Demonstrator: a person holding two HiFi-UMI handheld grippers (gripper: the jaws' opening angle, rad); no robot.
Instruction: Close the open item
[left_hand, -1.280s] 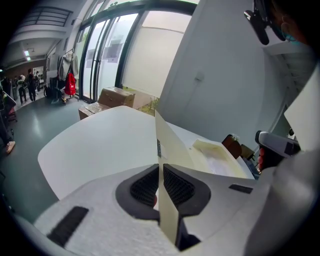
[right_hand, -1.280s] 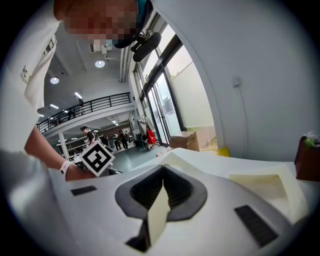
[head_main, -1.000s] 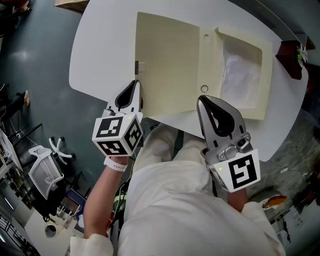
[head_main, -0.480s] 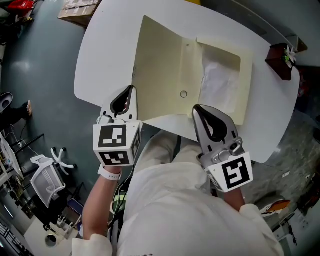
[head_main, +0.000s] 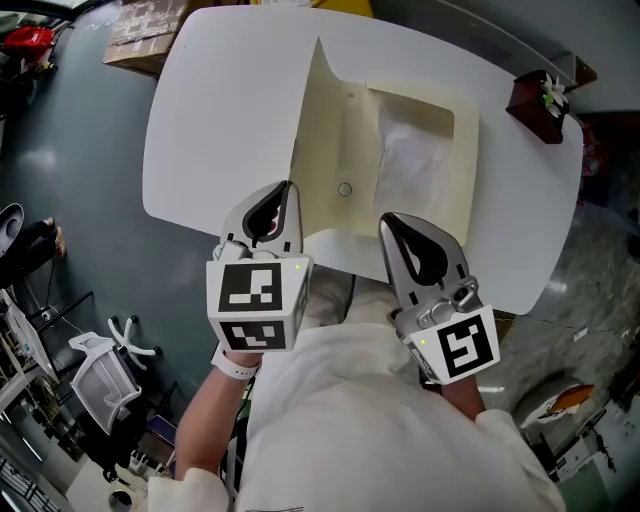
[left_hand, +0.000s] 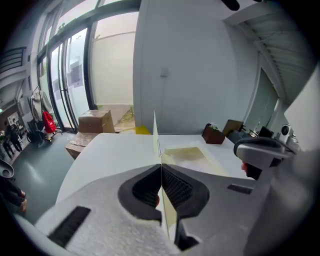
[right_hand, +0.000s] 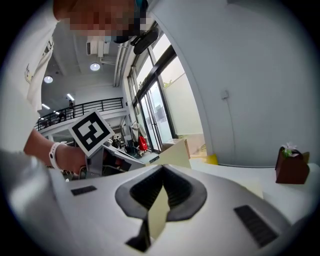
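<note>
The white rounded table (head_main: 200, 120) carries the open cream cardboard box (head_main: 412, 100) by its near edge, with its hinged lid (head_main: 322, 150) standing almost upright at the left. The left tongs (head_main: 284, 198) pinch the lid's near edge and the right tongs (head_main: 398, 226) pinch the box's near edge. I judge that closing means swinging the lid rightward. A small brown planter (head_main: 540, 95) at the far right corner stands well clear.

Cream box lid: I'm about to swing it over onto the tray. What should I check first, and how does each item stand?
1. Left gripper clamped on the lid edge: ok, jaws shut on it.
2. Right gripper holding the cream box at its near edge: ok, jaws shut on the card.
3. Lid lifted off the table: ok, it stands about upright.
4. White paper lying below the tray rim: cannot tell.
5. Landing side free: ok, the small brown planter sits apart at the table corner.
</note>
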